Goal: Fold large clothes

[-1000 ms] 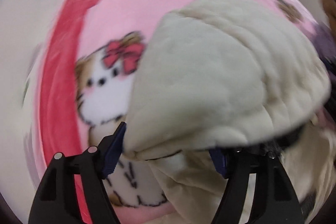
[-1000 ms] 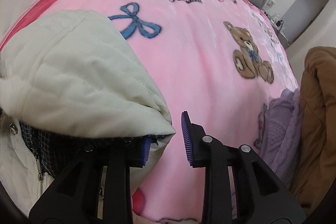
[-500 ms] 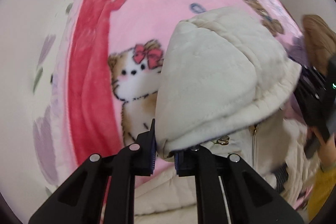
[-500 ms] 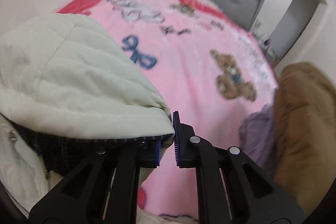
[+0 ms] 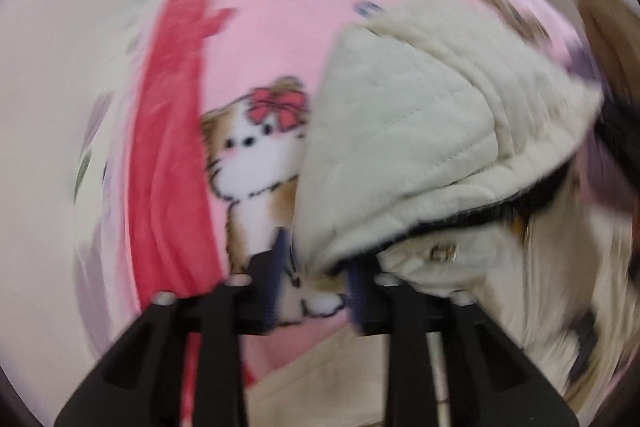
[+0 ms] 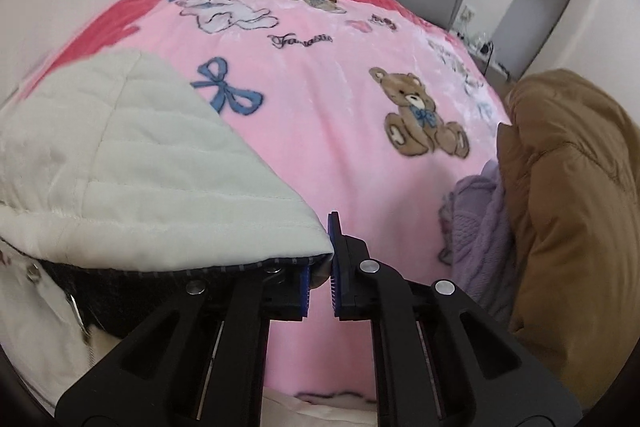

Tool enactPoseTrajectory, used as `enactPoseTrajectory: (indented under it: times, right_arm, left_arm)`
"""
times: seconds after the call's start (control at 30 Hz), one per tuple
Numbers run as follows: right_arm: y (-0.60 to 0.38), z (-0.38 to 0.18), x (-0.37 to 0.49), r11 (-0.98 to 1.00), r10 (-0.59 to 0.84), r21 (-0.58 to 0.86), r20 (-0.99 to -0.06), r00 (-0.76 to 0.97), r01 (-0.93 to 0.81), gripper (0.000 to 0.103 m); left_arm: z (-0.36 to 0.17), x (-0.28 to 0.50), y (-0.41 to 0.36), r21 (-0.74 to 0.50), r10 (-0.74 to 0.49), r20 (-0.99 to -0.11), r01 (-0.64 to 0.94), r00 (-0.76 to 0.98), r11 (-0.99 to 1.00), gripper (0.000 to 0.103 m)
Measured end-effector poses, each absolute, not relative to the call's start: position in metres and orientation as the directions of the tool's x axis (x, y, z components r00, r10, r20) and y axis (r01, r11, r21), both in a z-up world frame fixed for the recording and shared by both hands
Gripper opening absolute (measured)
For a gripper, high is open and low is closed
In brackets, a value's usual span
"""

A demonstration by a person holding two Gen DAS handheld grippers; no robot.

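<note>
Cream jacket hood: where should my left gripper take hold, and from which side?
Grip the hood by its stitched front rim, at the corner nearest the left gripper, coming from the open front edge. The rim is a flat band; the quilted crown bulges. The jaws have just been opening, that corner between them unpinched. The right gripper pinches the other corner.

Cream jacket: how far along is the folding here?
Nothing looks folded yet. In hand: the right gripper is shut on the hood rim of the cream jacket; the left gripper has just been opening its jaws, off the cloth. Left: the whole fold, plus the brown coat and lilac knit heaped aside.
</note>
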State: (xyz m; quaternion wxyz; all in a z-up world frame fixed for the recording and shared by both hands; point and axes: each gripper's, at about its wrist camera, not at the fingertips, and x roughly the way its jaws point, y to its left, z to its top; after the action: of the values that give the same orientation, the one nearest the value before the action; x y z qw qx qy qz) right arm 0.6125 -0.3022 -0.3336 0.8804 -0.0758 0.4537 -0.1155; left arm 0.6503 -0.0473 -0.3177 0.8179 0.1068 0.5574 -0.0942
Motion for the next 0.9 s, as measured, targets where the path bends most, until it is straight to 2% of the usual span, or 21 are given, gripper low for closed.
enactPoseTrajectory:
  times: [0.03, 0.17, 0.37, 0.4, 0.53, 0.67, 0.8, 0.83, 0.9]
  right_arm:
    - [-0.3, -0.333, 0.613, 0.961, -0.276, -0.244, -0.779, 0.563, 0.133, 0.007]
    - [-0.292, -0.335, 0.611, 0.955, -0.288, -0.27, -0.767, 0.574, 0.119, 0.007]
    - [-0.293, -0.34, 0.61, 0.958, -0.281, -0.258, -0.775, 0.566, 0.123, 0.007]
    - [-0.293, -0.342, 0.61, 0.959, -0.279, -0.255, -0.777, 0.564, 0.124, 0.007]
    - [-0.291, -0.347, 0.609, 0.957, -0.283, -0.267, -0.776, 0.564, 0.112, 0.007]
    - [-0.295, -0.346, 0.609, 0.961, -0.271, -0.249, -0.779, 0.565, 0.118, 0.007]
    - [-0.296, -0.348, 0.609, 0.962, -0.269, -0.247, -0.781, 0.564, 0.117, 0.007]
    - [-0.296, -0.349, 0.61, 0.961, -0.27, -0.25, -0.781, 0.563, 0.114, 0.007]
    - [-0.294, -0.349, 0.608, 0.963, -0.265, -0.248, -0.779, 0.568, 0.109, 0.007]
  left_arm:
    - [-0.319, 0.646, -0.043, 0.017, -0.056, -0.93, 0.192, 0.364, 0.981, 0.07]
    - [-0.335, 0.636, -0.032, -0.196, -0.166, -0.921, -0.05, 0.353, 0.979, 0.071]
    - [-0.369, 0.649, -0.032, -0.231, -0.108, -0.938, -0.362, 0.33, 0.903, 0.071]
    - [-0.373, 0.652, -0.035, -0.205, -0.073, -0.945, -0.407, 0.318, 0.89, 0.071]
    - [-0.376, 0.661, -0.049, -0.105, 0.054, -0.942, -0.443, 0.332, 0.89, 0.071]
    - [-0.361, 0.656, -0.054, -0.141, 0.05, -0.911, -0.424, 0.408, 0.894, 0.071]
    - [-0.376, 0.668, -0.053, -0.11, 0.053, -0.923, -0.394, 0.38, 0.912, 0.071]
    - [-0.385, 0.672, -0.049, -0.112, 0.036, -0.933, -0.383, 0.359, 0.917, 0.063]
    - [-0.401, 0.677, -0.045, -0.15, -0.044, -0.948, -0.324, 0.314, 0.934, 0.039]
